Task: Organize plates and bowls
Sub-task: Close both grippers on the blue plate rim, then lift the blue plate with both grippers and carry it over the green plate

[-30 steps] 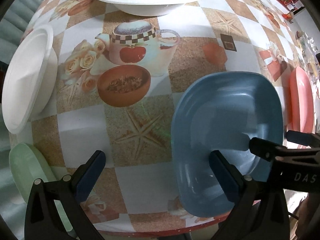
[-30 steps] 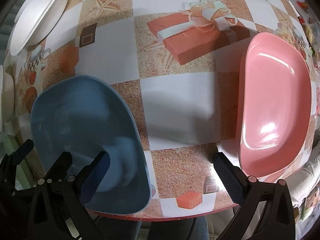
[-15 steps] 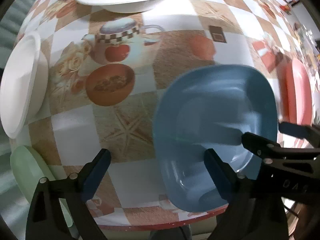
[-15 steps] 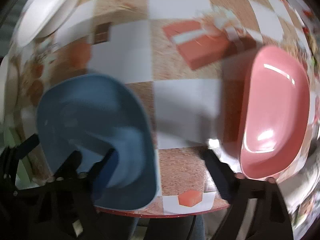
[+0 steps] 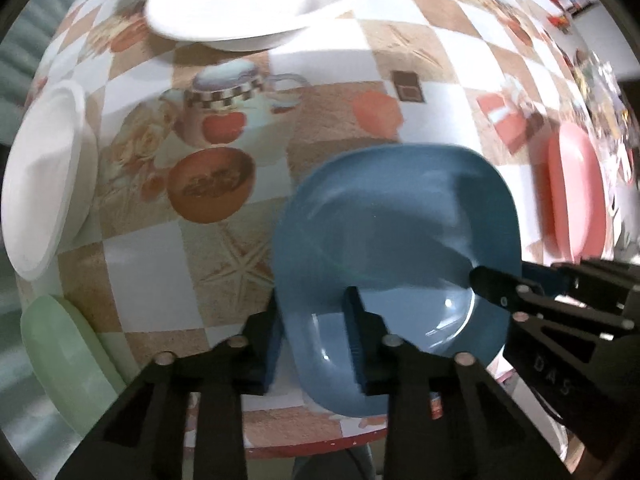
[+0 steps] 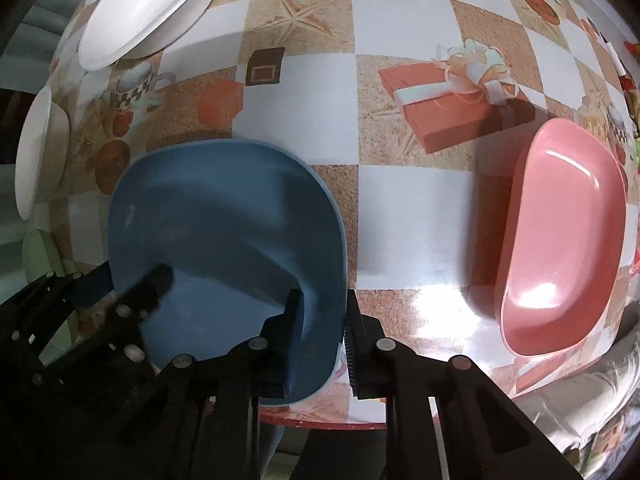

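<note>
Both grippers' jaws have closed on the blue bowl (image 5: 392, 232).

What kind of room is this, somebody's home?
Probably a home dining or kitchen table. It wears a printed checked tablecloth with teapots, starfish and gift boxes, and carries everyday dishes: a blue dish, a pink dish and white bowls. The cluttered room edge is too blurred to read.
</note>
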Demonstrator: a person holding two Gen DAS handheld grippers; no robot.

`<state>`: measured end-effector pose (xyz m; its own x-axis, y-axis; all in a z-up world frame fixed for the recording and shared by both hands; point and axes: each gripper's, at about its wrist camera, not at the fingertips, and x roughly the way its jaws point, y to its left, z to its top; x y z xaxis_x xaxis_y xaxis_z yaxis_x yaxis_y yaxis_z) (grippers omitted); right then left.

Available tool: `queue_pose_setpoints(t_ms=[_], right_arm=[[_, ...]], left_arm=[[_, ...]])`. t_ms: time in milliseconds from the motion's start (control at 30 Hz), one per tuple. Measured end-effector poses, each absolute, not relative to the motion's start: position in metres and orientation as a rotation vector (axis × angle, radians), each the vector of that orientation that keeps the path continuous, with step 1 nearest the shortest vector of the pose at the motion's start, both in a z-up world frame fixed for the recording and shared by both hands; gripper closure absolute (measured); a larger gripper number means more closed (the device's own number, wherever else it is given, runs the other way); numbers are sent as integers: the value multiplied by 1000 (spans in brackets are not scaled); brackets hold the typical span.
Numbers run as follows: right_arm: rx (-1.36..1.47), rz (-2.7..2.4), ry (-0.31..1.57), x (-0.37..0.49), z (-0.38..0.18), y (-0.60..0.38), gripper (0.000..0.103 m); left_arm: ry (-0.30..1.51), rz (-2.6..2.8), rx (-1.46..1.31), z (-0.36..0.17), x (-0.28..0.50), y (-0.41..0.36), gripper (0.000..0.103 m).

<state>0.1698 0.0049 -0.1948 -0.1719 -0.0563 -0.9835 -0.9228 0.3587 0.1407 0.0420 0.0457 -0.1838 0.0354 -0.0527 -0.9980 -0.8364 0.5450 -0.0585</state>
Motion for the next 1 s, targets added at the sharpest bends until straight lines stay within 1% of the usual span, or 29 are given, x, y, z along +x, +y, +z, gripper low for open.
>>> queue_pose_setpoints(t_ms=[33,100,500,733,1000], right_arm=[[-915,1003,1541,169,-196,4,82],[-918,1001,1541,171,-197,4,82],[-940,1001,1548,163,-189,-2,82],[-936,1029,1553,148,-178,-1,82],[-911,1060,1526,140,-153,6,82]], left_arm=[[1415,722,-841,-183,40,49,82],[1407,715,-858,-183,37,52,84],[1409,739,-849,-185,37,34,84],[1389,765,-818,-166,30,42,84],[1350,792,-798,-137,22,51,84]])
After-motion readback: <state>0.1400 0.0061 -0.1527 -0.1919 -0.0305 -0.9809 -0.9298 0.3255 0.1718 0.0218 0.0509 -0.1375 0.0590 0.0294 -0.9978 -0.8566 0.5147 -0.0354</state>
